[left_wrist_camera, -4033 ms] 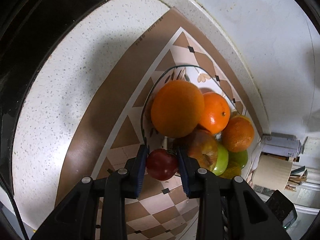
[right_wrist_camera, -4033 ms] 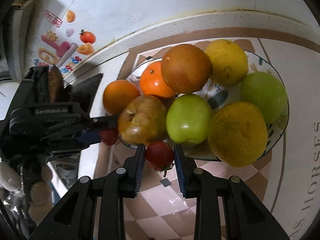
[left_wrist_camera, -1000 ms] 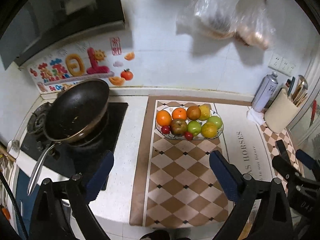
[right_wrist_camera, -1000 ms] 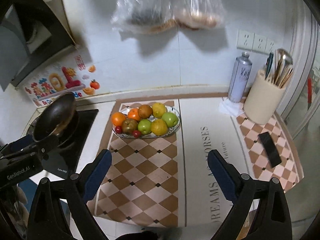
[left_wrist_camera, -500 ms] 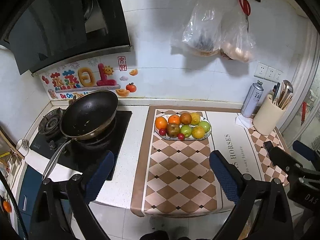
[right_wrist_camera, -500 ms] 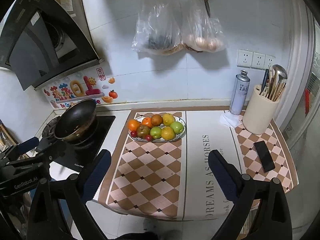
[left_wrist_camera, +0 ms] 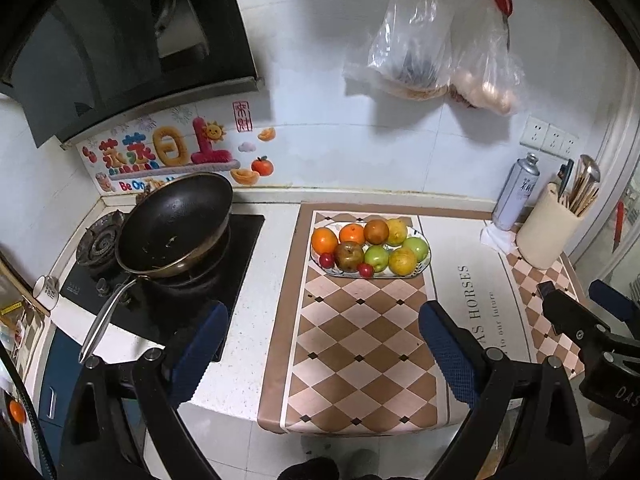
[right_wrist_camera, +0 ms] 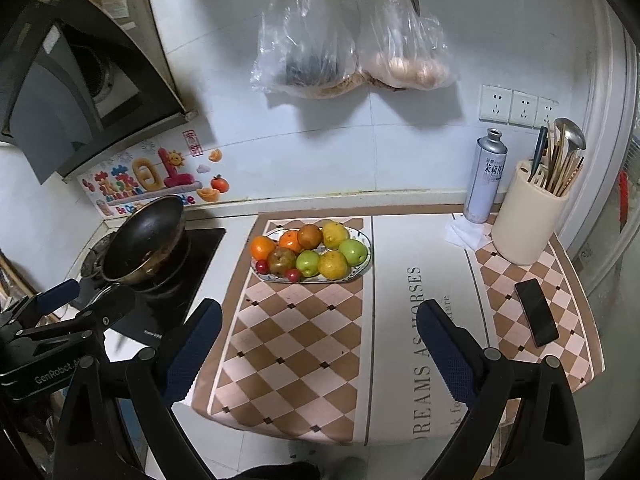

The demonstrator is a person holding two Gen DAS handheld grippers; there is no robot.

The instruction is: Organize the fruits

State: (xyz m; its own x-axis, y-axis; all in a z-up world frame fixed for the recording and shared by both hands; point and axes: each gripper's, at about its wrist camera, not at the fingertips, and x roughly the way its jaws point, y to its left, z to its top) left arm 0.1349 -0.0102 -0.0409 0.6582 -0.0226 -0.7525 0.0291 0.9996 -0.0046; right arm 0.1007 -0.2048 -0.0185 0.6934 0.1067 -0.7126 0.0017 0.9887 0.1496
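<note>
An oval patterned plate (left_wrist_camera: 423,263) (right_wrist_camera: 362,267) sits on the checkered mat near the back wall, piled with oranges (left_wrist_camera: 324,240) (right_wrist_camera: 262,247), green apples (left_wrist_camera: 377,256) (right_wrist_camera: 309,263), yellow citrus and a brownish apple (left_wrist_camera: 349,255). Two small red tomatoes (left_wrist_camera: 365,270) (right_wrist_camera: 293,275) rest at the plate's front-left edge. My left gripper (left_wrist_camera: 322,354) is wide open, held far back off the counter's front edge, empty. My right gripper (right_wrist_camera: 318,352) is equally wide open and empty, also well back from the plate. Each gripper shows at the other view's edge.
A black frying pan (left_wrist_camera: 176,226) (right_wrist_camera: 146,236) sits on the gas stove at left. A spray can (right_wrist_camera: 485,176), a cream utensil holder (right_wrist_camera: 528,216) and a black phone (right_wrist_camera: 536,318) stand at right. Plastic bags (right_wrist_camera: 348,48) hang on the wall above.
Four seconds ago each gripper was shut on a tomato at the plate. Both tomatoes now lie on the plate, and both grippers are wide open and drawn far back; little shift in the last half second.
</note>
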